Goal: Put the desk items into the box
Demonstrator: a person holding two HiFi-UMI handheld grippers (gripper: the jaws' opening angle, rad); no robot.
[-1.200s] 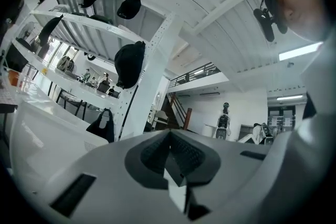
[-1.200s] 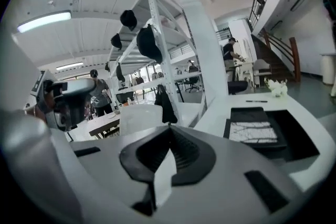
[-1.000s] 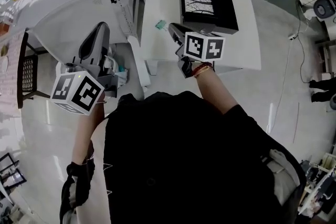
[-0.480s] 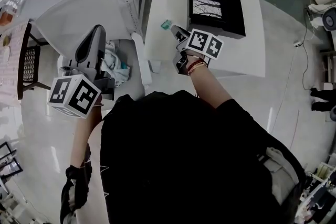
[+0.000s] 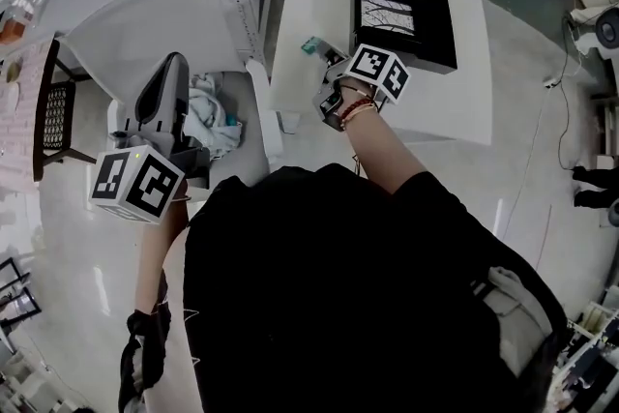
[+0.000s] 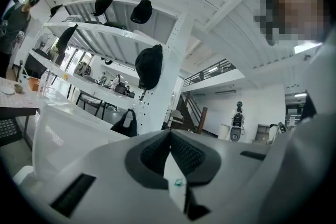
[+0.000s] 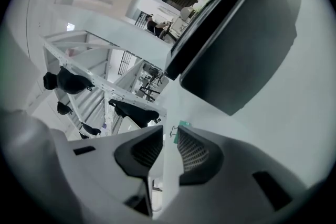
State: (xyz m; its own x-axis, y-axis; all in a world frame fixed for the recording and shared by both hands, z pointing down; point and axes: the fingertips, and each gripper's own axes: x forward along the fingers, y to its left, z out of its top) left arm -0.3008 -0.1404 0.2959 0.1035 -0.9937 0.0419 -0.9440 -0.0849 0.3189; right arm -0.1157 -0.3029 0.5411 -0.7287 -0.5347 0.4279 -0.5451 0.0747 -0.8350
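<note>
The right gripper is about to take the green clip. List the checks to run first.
1. Right gripper jaws apart: ok.
2. Nothing between those jaws: ok.
3. Green clip centred on the gap: not ok, it lies just beyond the tips, nearer one jaw.
4. Clip free on the desk, apart from the black box: ok.
5. Black box open to receive it: cannot tell.
6. Left gripper away from the desk, jaws together: ok.

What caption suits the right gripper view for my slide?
Right gripper, jaws slightly apart, lines up on a small green clip on the white desk, near the black box.
</note>
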